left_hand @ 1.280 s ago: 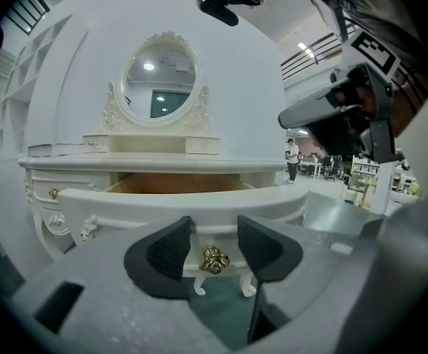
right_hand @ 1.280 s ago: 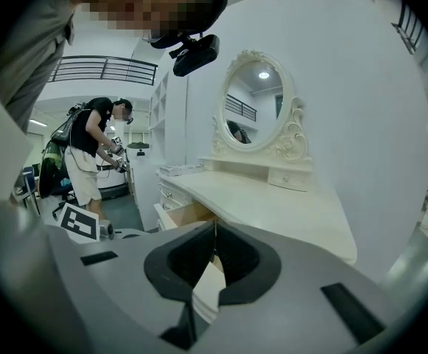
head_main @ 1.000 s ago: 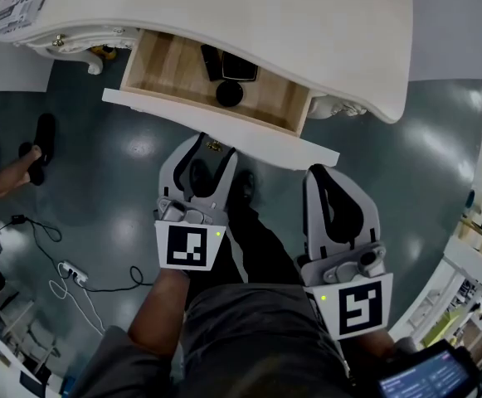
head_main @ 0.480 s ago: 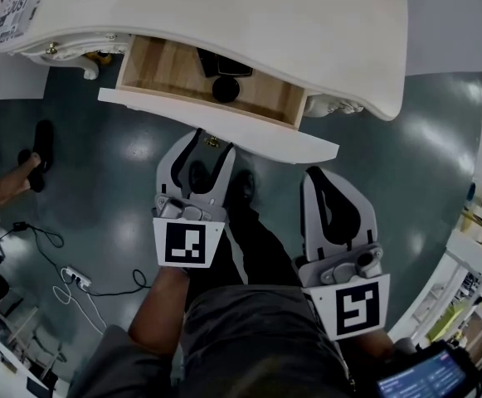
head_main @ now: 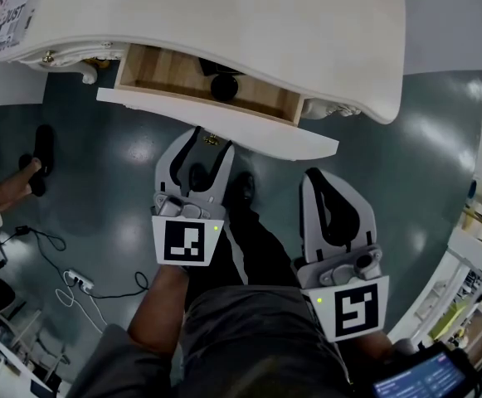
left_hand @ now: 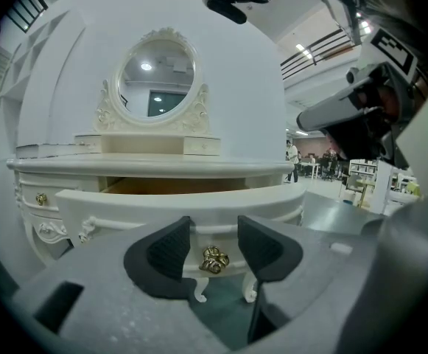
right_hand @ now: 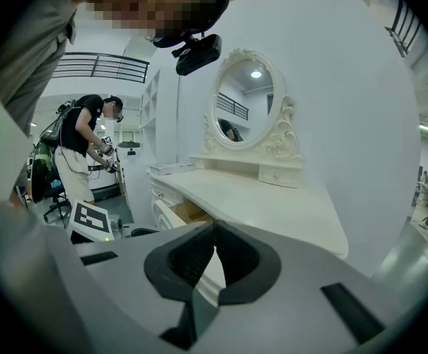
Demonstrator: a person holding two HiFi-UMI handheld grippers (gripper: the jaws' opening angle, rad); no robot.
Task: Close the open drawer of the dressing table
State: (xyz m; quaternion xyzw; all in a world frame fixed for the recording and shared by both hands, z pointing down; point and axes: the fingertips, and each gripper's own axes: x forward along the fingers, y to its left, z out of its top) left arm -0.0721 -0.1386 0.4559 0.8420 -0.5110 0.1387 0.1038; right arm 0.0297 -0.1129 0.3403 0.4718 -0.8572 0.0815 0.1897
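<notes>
Right gripper: lowest in the head view, right of centre; jaws pressed together, nothing between them; well apart from the furniture and idle.
Left gripper: centre of the head view, jaws spread, tips up against the drawer front or just short of it; contact cannot be confirmed.
Gold handle: sits in the gap between the spread jaws, low centre of the left gripper view; not pinched.
Drawer front: pale curved panel running slantwise across the upper middle of the head view.
Drawer: partly pulled out, wood floor showing under the tabletop's edge; a round dark object lies inside, well clear of the front.
Dressing table: white top fills the upper frame; oval mirror stands behind, upper centre of the left gripper view.
Step in hand, as judged: pushing the drawer home with the left gripper.
Doing it well: keep the jaws astride the handle and push on the flat of the panel, straight along the drawer's run. Centred pressure should stop it skewing and jamming. Push slowly so the contents don't slide. Finish when the panel sits flush.
</notes>
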